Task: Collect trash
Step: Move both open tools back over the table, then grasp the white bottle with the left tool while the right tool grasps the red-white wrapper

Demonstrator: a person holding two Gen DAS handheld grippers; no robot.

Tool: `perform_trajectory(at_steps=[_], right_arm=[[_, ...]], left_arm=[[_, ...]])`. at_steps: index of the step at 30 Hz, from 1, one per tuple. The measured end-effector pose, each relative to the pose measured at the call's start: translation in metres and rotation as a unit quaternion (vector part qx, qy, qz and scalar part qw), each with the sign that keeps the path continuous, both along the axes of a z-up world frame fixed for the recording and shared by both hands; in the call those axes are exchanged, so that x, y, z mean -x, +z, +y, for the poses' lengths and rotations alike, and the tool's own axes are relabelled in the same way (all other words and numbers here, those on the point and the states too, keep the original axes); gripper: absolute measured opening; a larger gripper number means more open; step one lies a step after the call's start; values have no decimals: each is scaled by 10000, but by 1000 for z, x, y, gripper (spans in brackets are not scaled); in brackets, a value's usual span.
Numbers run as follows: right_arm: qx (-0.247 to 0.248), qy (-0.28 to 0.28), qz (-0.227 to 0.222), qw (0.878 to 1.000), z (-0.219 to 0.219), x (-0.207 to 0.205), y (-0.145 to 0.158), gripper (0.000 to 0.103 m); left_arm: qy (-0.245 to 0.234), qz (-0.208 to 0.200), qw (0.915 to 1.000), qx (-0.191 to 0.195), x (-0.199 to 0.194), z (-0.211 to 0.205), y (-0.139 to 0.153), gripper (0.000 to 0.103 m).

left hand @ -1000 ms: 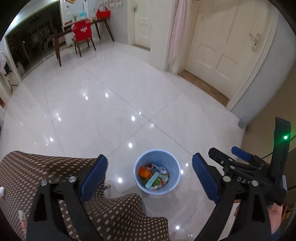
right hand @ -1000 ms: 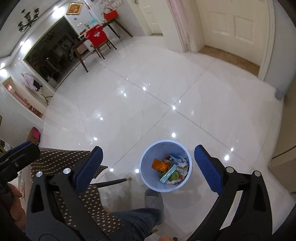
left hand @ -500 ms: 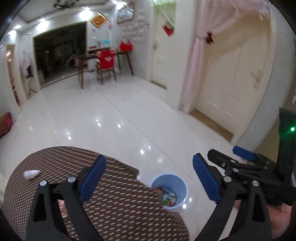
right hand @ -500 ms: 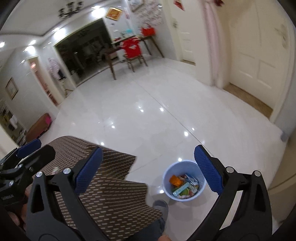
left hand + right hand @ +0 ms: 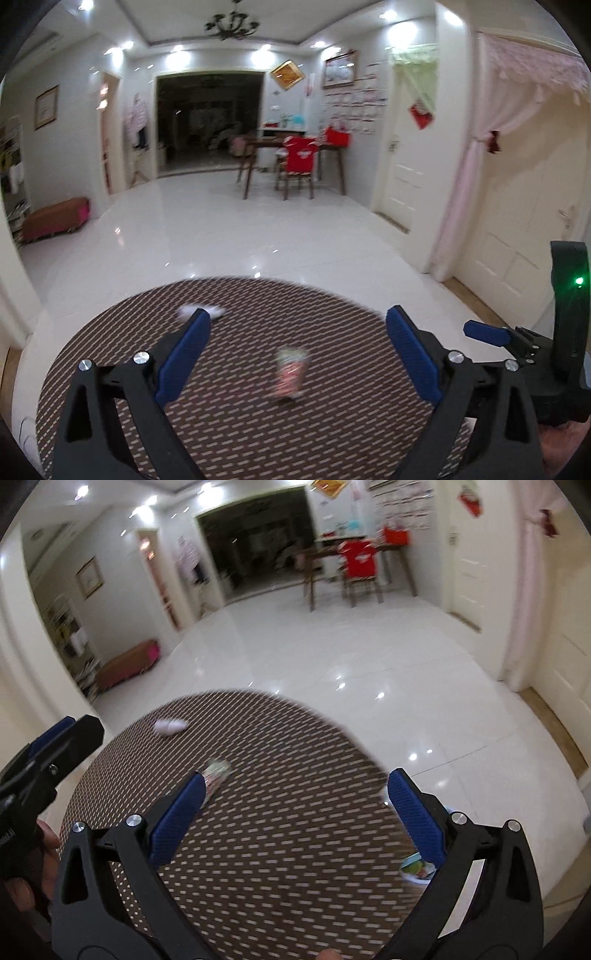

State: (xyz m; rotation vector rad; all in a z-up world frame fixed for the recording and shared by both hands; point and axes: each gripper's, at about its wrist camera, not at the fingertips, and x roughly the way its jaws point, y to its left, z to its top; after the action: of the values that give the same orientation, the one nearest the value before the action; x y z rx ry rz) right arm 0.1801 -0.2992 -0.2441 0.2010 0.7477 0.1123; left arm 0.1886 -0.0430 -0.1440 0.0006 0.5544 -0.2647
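Note:
A round table with a brown patterned cloth (image 5: 332,424) fills the foreground in both views (image 5: 295,849). On it lie a blurred red and green wrapper (image 5: 291,371), seen also in the right wrist view (image 5: 217,771), and a crumpled white tissue (image 5: 201,312) (image 5: 170,726) near the far left rim. My left gripper (image 5: 297,354) is open and empty above the table, with the wrapper between its fingers. My right gripper (image 5: 295,812) is open and empty; its left fingertip overlaps the wrapper. The trash bin (image 5: 417,871) peeks out below the table's right edge.
White glossy tile floor (image 5: 240,229) stretches to a wooden table with a red-covered chair (image 5: 299,162) at the back. White doors and a pink curtain (image 5: 469,177) line the right wall. A low brown bench (image 5: 55,219) stands at the left wall.
Both grippers have swung up and left from over the bin on the floor to over the table. The wrapper and the tissue have come into view; the bin is now mostly hidden.

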Motion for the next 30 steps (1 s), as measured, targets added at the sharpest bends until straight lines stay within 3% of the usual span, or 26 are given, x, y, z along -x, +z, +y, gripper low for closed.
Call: perform_trajectory(at_steps=[7, 9, 12, 16, 19, 23, 30], right_arm=[[237, 478, 427, 9977, 67, -43, -34, 96], [288, 586, 503, 9966, 88, -49, -45, 91], [408, 737, 666, 9942, 108, -68, -57, 75], [623, 917, 804, 9906, 128, -82, -71, 29], [662, 1063, 768, 9892, 134, -85, -73, 19], [500, 1079, 738, 9902, 124, -86, -73, 17], [237, 1076, 711, 9914, 99, -84, -68, 17]], left_arm=[[551, 330, 9976, -247, -11, 72, -33, 94], [686, 415, 9963, -305, -16, 86, -40, 94], [805, 520, 9948, -336, -28, 103, -48, 94], [729, 607, 9940, -536, -56, 114, -57, 94], [501, 636, 9932, -838, -86, 113, -65, 94], [228, 683, 9875, -1403, -116, 90, -80, 94], [-854, 951, 9707, -2036, -171, 70, -105, 94]])
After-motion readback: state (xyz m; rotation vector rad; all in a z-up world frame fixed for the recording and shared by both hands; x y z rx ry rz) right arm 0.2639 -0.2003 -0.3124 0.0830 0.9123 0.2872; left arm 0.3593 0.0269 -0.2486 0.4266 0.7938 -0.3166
